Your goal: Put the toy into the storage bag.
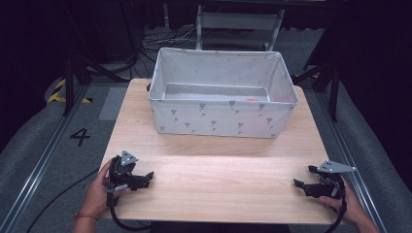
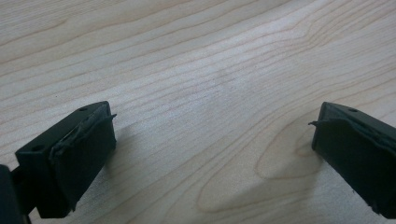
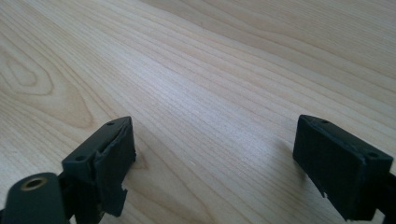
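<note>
At the near edge of the light wooden table with visible grain (image 1: 214,179) we see both of the person's hands, each holding a black two-jaw gripper low over the tabletop. Near left: the left hand (image 1: 97,189) holds the left gripper (image 1: 148,177), grey three-cornered plate on top, jaws pointing right toward the table's middle, cable trailing off the near edge. In the left gripper view its jaws stand wide apart with bare wood between them, nothing gripped; the left gripper (image 2: 212,140) sits just above the surface and throws shadows on it. Near right: the right hand (image 1: 347,204) holds the right gripper (image 1: 303,177), also with a grey plate, jaws pointing left toward the other gripper. The two are well apart, bare tabletop between them. In the right gripper view the right gripper (image 3: 215,149) is likewise spread wide, only wood grain between the jaws, nothing held. Farther back, centred on the far half of the table, stands a white rectangular fabric storage bin with small grey printed marks (image 1: 218,119), open top, upright. We make out a small orange-red spot (image 1: 251,100) low inside near its right side; too small to tell what it is. Beyond the table: dark floor, cables, metal frame legs, and a "4" marked on the floor at left (image 1: 80,137).
</note>
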Motion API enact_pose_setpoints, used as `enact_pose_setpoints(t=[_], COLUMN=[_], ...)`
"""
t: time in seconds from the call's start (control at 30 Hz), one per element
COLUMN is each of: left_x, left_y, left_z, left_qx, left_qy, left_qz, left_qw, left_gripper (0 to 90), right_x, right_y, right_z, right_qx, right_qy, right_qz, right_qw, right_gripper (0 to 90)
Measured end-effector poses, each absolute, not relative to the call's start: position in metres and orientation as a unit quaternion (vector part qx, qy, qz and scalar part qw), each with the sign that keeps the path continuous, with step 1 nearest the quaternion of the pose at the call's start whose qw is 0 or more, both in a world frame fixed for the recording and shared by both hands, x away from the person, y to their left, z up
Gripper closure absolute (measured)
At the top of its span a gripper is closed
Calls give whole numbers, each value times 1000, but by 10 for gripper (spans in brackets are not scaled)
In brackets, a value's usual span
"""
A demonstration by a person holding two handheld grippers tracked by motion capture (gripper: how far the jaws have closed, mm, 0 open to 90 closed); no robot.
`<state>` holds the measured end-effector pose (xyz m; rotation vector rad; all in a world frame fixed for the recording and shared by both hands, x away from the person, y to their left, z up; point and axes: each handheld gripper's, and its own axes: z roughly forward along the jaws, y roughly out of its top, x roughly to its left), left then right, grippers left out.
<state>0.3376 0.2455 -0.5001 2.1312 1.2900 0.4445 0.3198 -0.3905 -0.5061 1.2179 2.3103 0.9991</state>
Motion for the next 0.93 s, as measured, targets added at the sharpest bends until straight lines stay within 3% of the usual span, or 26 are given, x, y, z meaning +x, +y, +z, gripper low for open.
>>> enact_pose_setpoints(t=[0.93], left_x=[338], left_y=[246], left_z=[-500], left_qx=[803], left_qy=[487], left_qz=[168], left_qw=[300], left_gripper=[0], right_x=[319], right_y=[-391], right_z=[-506], right_qx=[433], right_qy=[812], right_qz=[351], right_qw=[173], right_gripper=[122])
